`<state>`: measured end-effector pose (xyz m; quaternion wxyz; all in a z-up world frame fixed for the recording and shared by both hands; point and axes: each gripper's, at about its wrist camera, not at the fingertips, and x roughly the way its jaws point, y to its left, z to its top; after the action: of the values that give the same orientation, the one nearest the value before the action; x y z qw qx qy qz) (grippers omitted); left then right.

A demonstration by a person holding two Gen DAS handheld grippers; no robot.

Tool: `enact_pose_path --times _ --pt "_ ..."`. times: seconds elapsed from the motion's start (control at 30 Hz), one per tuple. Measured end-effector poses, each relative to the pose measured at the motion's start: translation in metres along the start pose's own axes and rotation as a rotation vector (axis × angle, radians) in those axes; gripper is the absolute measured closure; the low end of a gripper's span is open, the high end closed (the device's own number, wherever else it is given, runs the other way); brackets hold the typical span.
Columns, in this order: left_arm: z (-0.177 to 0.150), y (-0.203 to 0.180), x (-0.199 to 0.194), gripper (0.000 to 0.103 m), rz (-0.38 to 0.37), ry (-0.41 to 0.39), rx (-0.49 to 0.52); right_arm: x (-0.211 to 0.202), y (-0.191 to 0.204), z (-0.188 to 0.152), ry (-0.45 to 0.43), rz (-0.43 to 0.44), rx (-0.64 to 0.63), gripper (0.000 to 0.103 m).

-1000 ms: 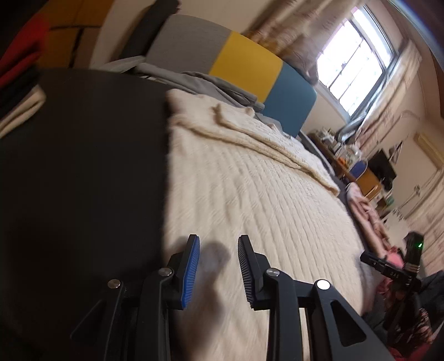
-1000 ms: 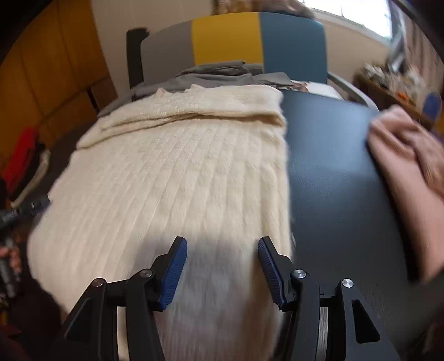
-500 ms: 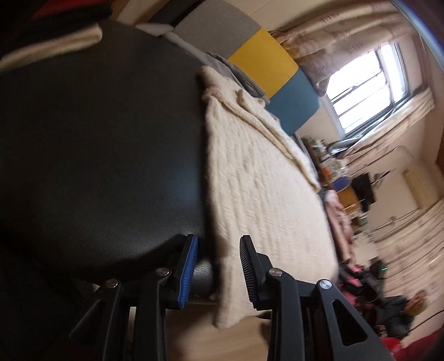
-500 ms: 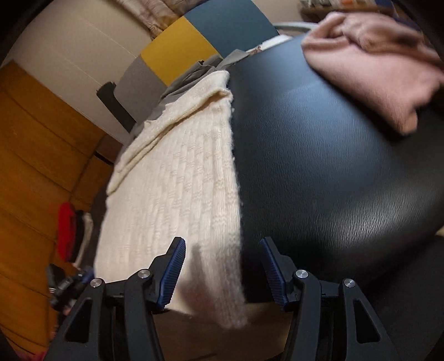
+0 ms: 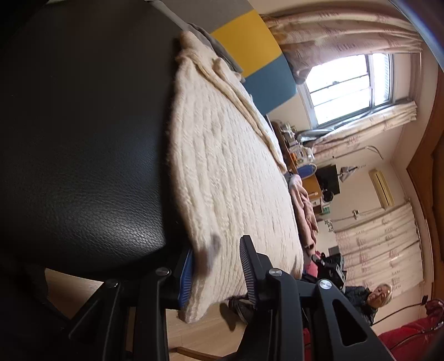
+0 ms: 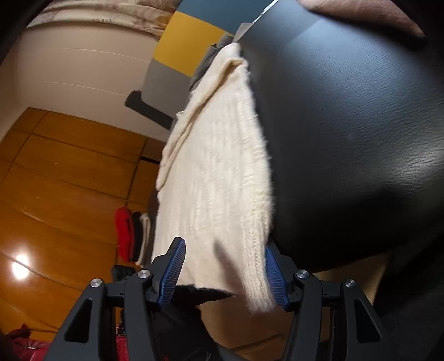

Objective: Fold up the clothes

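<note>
A cream knitted sweater lies spread on a black leather table, its near hem hanging over the front edge. My left gripper is open, its jaws on either side of the hem's left corner. In the right wrist view the same sweater hangs over the table edge. My right gripper is open, its jaws on either side of the hem's right corner.
A pink garment lies on the table's far right, also seen past the sweater. A grey, yellow and blue chair back stands behind the table. Folded red, black and white clothes are stacked at the left. A person sits on the floor.
Both grippers have dropped to the table's front edge and moved in, so the hanging hem corners now sit between their open jaws.
</note>
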<state>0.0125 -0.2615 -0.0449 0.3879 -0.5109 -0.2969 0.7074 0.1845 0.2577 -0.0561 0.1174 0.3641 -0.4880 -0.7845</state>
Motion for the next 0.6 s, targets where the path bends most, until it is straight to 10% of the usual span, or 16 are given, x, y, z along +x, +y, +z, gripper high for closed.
enact_pose_path --times 0.17,0.33,0.4,0.6 --pt "0.001 -0.002 0.006 0.072 -0.005 0.012 0.006 0.015 0.013 -0.001 0.013 -0.047 -0.059 0.046" --pt "-0.001 -0.005 0.008 0.084 0.016 0.014 0.014 0.021 0.023 -0.001 0.037 -0.199 -0.154 0.088" --pt "-0.001 -0.005 0.009 0.098 0.039 0.016 0.004 0.022 0.021 0.002 0.055 -0.177 -0.14 0.091" --pt "-0.009 -0.04 -0.01 0.097 -0.087 -0.012 0.124 0.018 0.034 0.004 0.059 -0.06 -0.127 0.091"
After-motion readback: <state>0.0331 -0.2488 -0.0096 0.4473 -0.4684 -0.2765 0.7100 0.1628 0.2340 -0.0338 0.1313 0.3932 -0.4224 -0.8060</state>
